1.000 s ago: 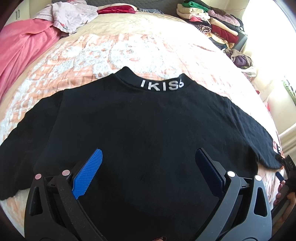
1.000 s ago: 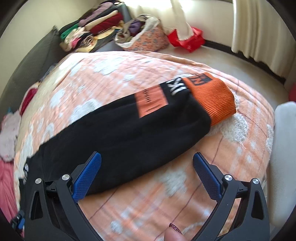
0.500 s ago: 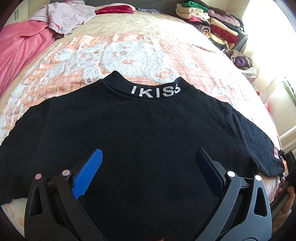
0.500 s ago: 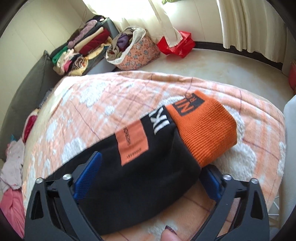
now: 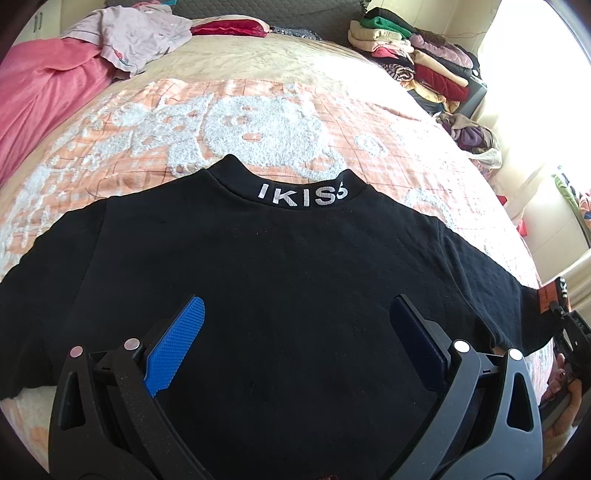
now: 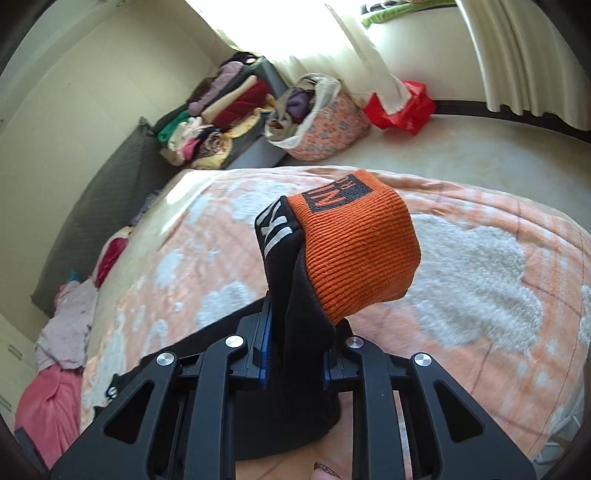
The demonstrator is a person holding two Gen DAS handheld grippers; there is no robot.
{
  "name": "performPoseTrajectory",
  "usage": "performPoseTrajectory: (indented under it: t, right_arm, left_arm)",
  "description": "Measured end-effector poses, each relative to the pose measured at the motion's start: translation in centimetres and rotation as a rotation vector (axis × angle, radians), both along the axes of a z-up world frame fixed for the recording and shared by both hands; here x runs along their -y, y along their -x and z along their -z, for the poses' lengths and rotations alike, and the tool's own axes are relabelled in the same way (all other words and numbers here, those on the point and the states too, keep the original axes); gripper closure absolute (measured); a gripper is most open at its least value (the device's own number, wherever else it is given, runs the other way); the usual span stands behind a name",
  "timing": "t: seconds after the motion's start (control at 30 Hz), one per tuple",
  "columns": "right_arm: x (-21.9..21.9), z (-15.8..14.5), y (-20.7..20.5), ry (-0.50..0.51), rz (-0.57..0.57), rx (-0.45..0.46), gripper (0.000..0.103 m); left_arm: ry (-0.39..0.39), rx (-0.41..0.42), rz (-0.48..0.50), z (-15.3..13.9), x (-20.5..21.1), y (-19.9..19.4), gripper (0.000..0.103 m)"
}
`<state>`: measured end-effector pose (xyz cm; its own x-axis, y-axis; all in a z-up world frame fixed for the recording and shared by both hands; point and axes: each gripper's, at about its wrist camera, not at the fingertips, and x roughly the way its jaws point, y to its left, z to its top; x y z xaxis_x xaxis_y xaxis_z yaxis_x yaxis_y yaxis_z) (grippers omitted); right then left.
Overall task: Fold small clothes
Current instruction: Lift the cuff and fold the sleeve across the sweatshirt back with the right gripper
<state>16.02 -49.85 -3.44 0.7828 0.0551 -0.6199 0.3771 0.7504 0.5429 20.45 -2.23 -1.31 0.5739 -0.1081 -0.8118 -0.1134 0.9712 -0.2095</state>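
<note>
One sleeve of the black sweatshirt was in my right gripper at this moment: a second before, those jaws stood wide over the sleeve as it lay flat on the bed; here they were closing on it, blue pads on either side of the bunched black cloth just below the orange cuff, which stood up at the middle of the right wrist frame. With the grip made, I judged the sleeve ready to be carried across the body for the first fold.

My left gripper had barely moved, its jaws wide apart and holding nothing, low in its frame over the sweatshirt's lower body. The garment lay spread on the orange-and-white blanket, collar lettering at centre, the far sleeve running off the left edge, the gripped sleeve's cuff just visible at the right edge.

Around it: a pink cloth and a pale crumpled garment at upper left, a stack of folded clothes at upper right, a floral basket and red bag on the floor. None lay on the sweatshirt; the fold path across it looked clear.
</note>
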Motion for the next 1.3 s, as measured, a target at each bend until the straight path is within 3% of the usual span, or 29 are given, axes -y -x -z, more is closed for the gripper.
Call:
performPoseTrajectory:
  t: [0.57,0.93,1.3]
  right_arm:
    - [-12.5,-5.9,-2.2,-0.018,-0.278,0.082,0.085]
    - [-22.0,-6.8,-2.5,0.037,-0.441,0.06,0.085]
    - [-29.7,-4.5,-3.1,0.138,-0.573,0.0,0.083]
  left_arm:
    - [0.055,0.05,-0.032,-2.0,-3.5,2.1,0.008]
    - [0.119,0.062,-0.115,-2.3,-8.3,3.9,0.008]
    - [0.198,0.056,-0.15,-1.6,-11.8,5.4,0.008]
